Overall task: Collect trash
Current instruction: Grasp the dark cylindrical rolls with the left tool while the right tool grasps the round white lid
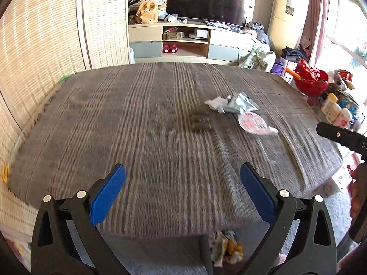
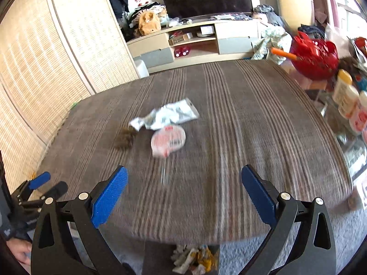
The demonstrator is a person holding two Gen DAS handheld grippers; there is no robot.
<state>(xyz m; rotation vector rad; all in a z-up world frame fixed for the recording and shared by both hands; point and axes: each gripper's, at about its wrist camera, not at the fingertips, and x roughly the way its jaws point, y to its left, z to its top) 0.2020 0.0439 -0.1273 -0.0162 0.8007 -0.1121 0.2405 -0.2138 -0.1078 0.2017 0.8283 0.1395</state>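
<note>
Trash lies on a brown striped table [image 1: 137, 119] [image 2: 252, 119]: a crumpled white-and-silver wrapper [image 1: 231, 104] [image 2: 167, 114], a round pink-and-white lid [image 1: 251, 121] [image 2: 168, 141] and a small dark brown clump [image 1: 200, 121] [image 2: 125, 138]. My left gripper [image 1: 182, 183] is open and empty above the near table edge; it also shows in the right wrist view [image 2: 45, 183]. My right gripper [image 2: 184, 185] is open and empty, short of the lid; it shows in the left wrist view [image 1: 339, 135] at the right.
A bin of crumpled trash [image 1: 226, 247] [image 2: 195, 259] sits on the floor below the near table edge. White bottles [image 2: 351, 105] and a red basket [image 2: 314, 55] stand at the right. A woven screen [image 1: 41, 45] lines the left. A TV cabinet [image 1: 188, 41] stands behind.
</note>
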